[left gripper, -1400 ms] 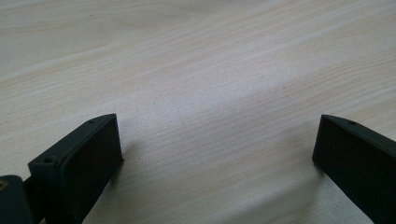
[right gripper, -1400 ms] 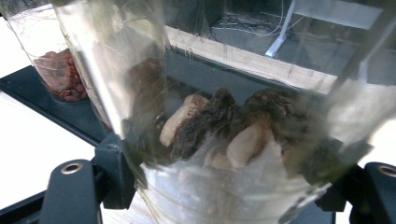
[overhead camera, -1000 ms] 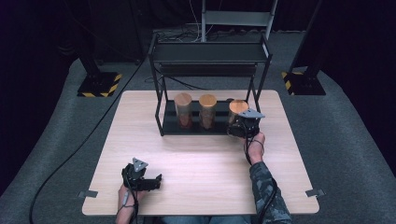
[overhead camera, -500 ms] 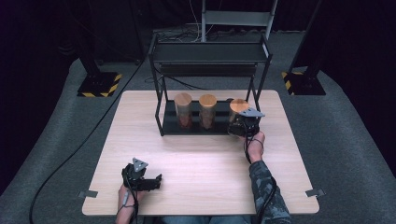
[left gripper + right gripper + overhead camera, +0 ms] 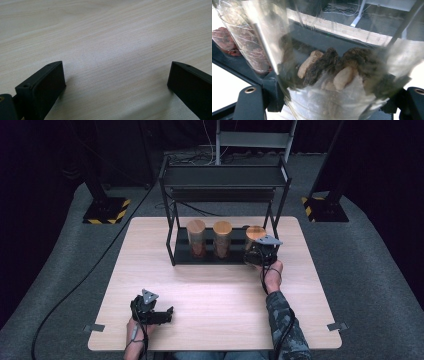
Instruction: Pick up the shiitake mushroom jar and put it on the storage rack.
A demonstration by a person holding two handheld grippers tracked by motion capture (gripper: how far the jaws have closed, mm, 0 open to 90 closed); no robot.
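Three clear jars with round wooden lids stand on the lower shelf of a black rack (image 5: 172,220). My right gripper (image 5: 258,254) is shut on the right jar (image 5: 254,234). In the right gripper view that jar (image 5: 337,75) sits between the two black jaws and holds dark and pale dried mushrooms. The middle jar (image 5: 222,237) and the left jar (image 5: 196,236) hold reddish-brown contents. My left gripper (image 5: 167,314) rests low over the wooden table (image 5: 215,290) near its front left, open, with bare wood between its fingers (image 5: 42,85).
The rack has an upper shelf (image 5: 225,176) over the jars. Black stands with yellow-striped bases (image 5: 106,210) flank the table on grey carpet. A cable (image 5: 85,280) runs across the floor at left. Another jar (image 5: 242,45) stands beside the held one.
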